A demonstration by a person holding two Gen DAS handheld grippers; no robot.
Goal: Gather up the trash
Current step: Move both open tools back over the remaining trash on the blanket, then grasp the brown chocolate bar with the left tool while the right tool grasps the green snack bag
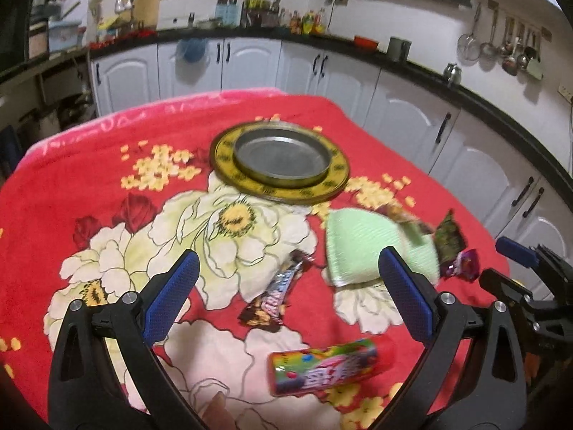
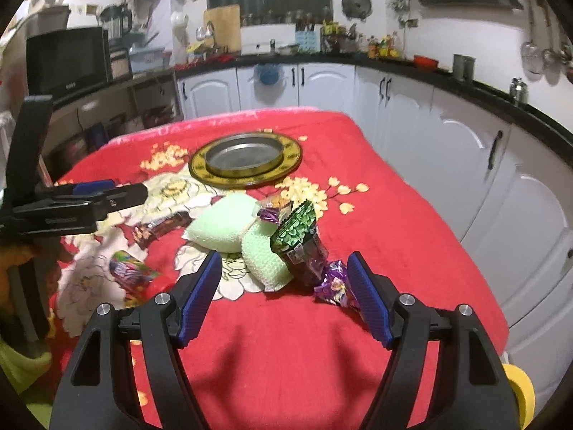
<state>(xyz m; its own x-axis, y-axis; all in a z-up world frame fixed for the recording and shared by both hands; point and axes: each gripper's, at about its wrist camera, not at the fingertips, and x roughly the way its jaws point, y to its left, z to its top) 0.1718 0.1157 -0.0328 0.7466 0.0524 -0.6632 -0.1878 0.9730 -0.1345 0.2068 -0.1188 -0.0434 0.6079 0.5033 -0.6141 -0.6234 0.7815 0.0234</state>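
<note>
Trash lies on a red floral blanket (image 1: 71,193). A brown and silver candy bar wrapper (image 1: 274,295) sits below and between the fingers of my left gripper (image 1: 289,254), which is open and holds nothing. A colourful tube-shaped wrapper (image 1: 322,365) lies nearer to me. My right gripper (image 2: 283,258) hovers open and empty over the table's near side. A purple wrapper (image 2: 335,283) lies just inside its right finger. A dark green wrapper (image 2: 301,240) leans on two pale green sponges (image 2: 222,225) ahead of it. A small purple wrapper (image 2: 268,215) lies behind them.
A metal plate (image 1: 283,161) rests on a round yellow tray (image 1: 336,175) at the middle of the table. White cabinets (image 2: 465,165) run close along the table's right side. A yellow tape roll (image 2: 519,390) shows at the lower right. Each gripper appears at the other view's edge.
</note>
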